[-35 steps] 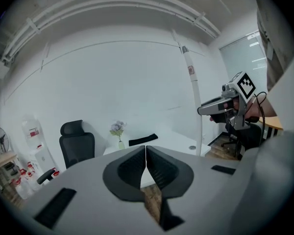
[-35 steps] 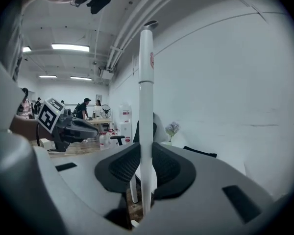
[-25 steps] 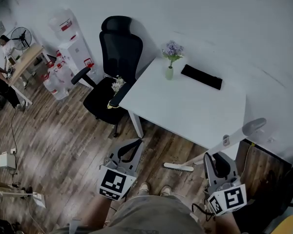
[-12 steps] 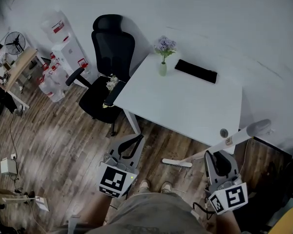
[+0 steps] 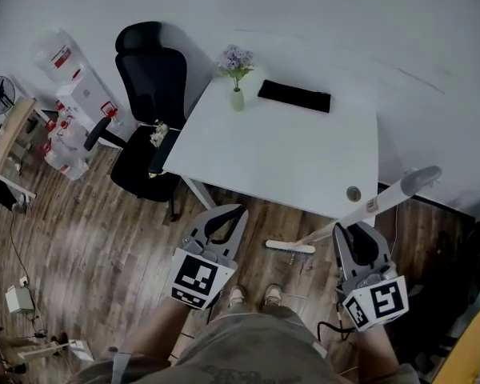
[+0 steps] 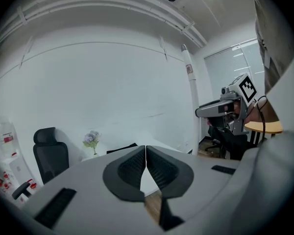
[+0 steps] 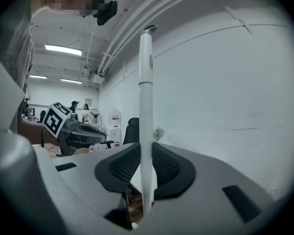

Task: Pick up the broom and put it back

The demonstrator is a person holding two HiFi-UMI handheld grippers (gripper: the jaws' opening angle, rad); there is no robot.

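Note:
The broom is a long white pole with a flat white head that hangs just above the wooden floor in front of the desk. My right gripper is shut on the pole's lower half; in the right gripper view the pole stands upright between the two dark pads. My left gripper hovers left of the broom head, shut, with nothing in it; its pads meet in the left gripper view.
A white desk carries a flower vase and a black keyboard. A black office chair stands at its left. Water bottles and a dispenser line the far left wall. A white wall runs behind.
Both grippers have shifted forward toward the desk. The broom has moved along with the right gripper, and the view has swung so the desk and chair sit further left.

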